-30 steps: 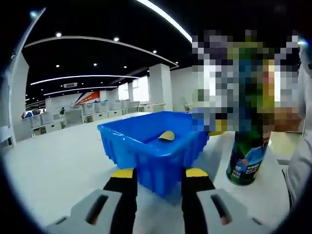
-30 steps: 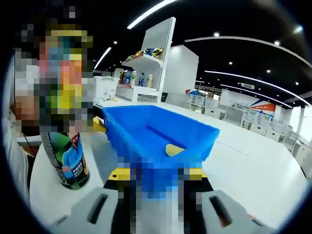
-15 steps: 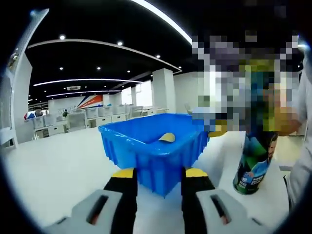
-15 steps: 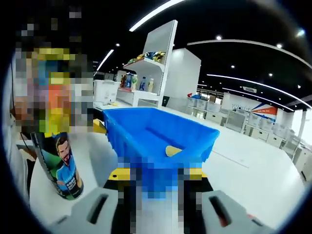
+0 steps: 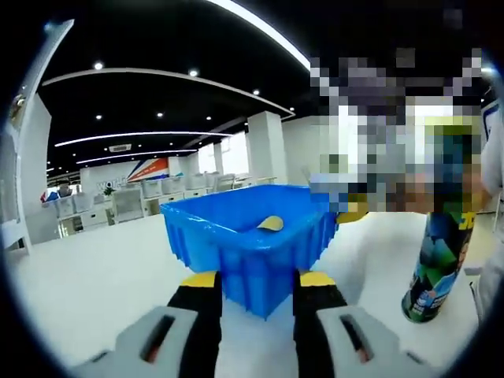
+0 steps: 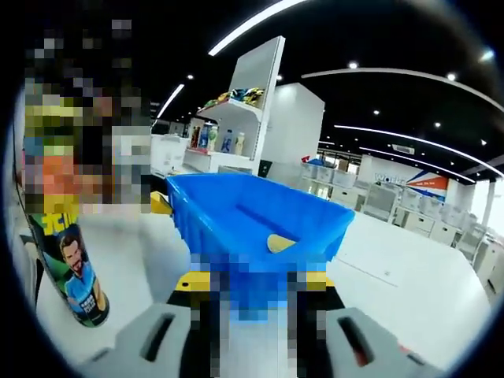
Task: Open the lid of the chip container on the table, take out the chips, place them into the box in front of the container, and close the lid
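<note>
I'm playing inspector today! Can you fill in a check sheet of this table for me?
Surface: white table, bare around the box.
Job's things: blue box with one chip inside; chip container upright beside it, top hidden by blur.
Clutter: nothing seen.
Grippers: left gripper and right gripper both open, jaws apart either side of the box's near corner, holding nothing.
Cables: nothing seen.
Surroundings: big hall, ceiling lights, shelf with bottles, far desks.
</note>
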The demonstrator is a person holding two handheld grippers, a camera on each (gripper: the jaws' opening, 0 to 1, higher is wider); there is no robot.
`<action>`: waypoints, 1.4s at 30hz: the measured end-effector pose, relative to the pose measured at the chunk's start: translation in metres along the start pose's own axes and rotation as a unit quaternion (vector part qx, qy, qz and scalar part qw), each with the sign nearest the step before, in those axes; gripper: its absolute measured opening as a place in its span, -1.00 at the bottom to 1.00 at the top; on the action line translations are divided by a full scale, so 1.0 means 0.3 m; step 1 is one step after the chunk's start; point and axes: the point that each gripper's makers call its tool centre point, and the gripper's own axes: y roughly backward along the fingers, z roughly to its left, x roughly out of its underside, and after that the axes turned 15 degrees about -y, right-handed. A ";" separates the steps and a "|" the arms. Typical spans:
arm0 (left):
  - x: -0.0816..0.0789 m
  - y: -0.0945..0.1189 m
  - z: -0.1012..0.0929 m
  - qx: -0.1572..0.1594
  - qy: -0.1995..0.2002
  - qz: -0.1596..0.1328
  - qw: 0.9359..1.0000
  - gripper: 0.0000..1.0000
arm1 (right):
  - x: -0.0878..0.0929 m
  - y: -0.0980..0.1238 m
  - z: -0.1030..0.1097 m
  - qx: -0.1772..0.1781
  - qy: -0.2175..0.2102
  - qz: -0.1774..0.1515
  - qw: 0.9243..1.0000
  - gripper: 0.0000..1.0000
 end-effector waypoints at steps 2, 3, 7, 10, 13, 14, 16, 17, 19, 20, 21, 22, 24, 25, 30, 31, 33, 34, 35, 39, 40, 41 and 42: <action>0.009 -0.020 0.014 0.004 0.008 0.004 1.000 -0.30 | 0.003 -0.009 -0.016 0.002 -0.006 0.000 1.000 -0.33; 0.017 -0.031 0.016 0.007 0.010 0.006 1.000 -0.30 | 0.006 -0.015 -0.027 0.002 -0.007 -0.001 1.000 -0.33; 0.048 -0.063 0.027 0.011 0.011 0.015 1.000 -0.30 | 0.016 -0.047 -0.058 0.005 -0.002 0.003 1.000 -0.34; 0.085 -0.088 0.037 0.014 0.025 0.019 0.999 -0.30 | 0.029 -0.070 -0.082 0.007 -0.002 0.009 1.000 -0.34; 0.115 -0.105 0.037 0.015 0.027 0.024 0.999 -0.30 | 0.048 -0.090 -0.094 0.009 -0.001 0.019 1.000 -0.33; 0.127 -0.112 0.038 0.014 0.029 0.027 0.999 -0.30 | 0.054 -0.101 -0.101 0.012 0.002 0.022 1.000 -0.33; 0.140 -0.120 0.038 0.012 0.027 0.033 0.999 -0.30 | 0.067 -0.113 -0.112 0.015 0.005 0.026 1.000 -0.33; 0.149 -0.126 0.038 0.014 0.027 0.039 0.999 -0.30 | 0.074 -0.116 -0.117 0.015 0.005 0.027 1.000 -0.33; 0.160 -0.130 0.038 0.018 0.030 0.045 0.998 -0.30 | 0.098 -0.118 -0.116 0.014 -0.003 0.033 0.999 -0.33; 0.171 -0.133 0.035 0.020 0.031 0.049 0.998 -0.30 | 0.107 -0.120 -0.117 0.014 -0.006 0.036 0.999 -0.33; 0.181 -0.136 0.031 0.023 0.034 0.055 0.998 -0.30 | 0.122 -0.126 -0.122 0.014 -0.011 0.040 0.999 -0.33; 0.213 -0.139 0.017 0.032 0.040 0.075 0.996 -0.30 | 0.136 -0.130 -0.123 0.015 -0.012 0.046 0.999 -0.33; 0.219 -0.141 0.008 0.030 0.026 0.073 0.997 -0.30 | 0.170 -0.136 -0.122 0.025 -0.003 0.063 0.998 -0.33; 0.215 -0.143 0.013 0.027 0.032 0.071 0.997 -0.30 | 0.162 -0.133 -0.114 0.020 -0.008 0.046 0.999 -0.33; 0.212 -0.144 0.009 0.034 0.028 0.066 0.997 -0.30 | 0.161 -0.128 -0.111 0.022 -0.014 0.047 0.999 -0.33; 0.212 -0.144 0.008 0.034 0.028 0.066 0.997 -0.29 | 0.161 -0.127 -0.110 0.022 -0.015 0.047 0.999 -0.33; 0.211 -0.145 0.008 0.035 0.029 0.066 0.997 -0.29 | 0.161 -0.126 -0.106 0.022 -0.016 0.044 0.999 -0.33; 0.211 -0.144 0.008 0.035 0.029 0.065 0.997 -0.29 | 0.161 -0.125 -0.104 0.022 -0.016 0.043 0.999 -0.32; 0.211 -0.145 0.007 0.037 0.030 0.064 0.997 -0.29 | 0.161 -0.127 -0.105 0.022 -0.017 0.041 0.999 -0.32; 0.219 -0.147 0.016 0.043 0.046 0.067 0.996 -0.29 | 0.162 -0.135 -0.110 0.024 -0.016 0.042 0.999 -0.32; 0.218 -0.148 0.016 0.043 0.047 0.068 0.996 -0.29 | 0.162 -0.134 -0.106 0.024 -0.016 0.041 0.999 -0.32; 0.219 -0.148 0.014 0.044 0.048 0.068 0.996 -0.29 | 0.162 -0.133 -0.106 0.025 -0.016 0.041 0.999 -0.32; 0.219 -0.148 0.014 0.044 0.047 0.068 0.996 -0.29 | 0.161 -0.133 -0.106 0.025 -0.017 0.040 0.999 -0.32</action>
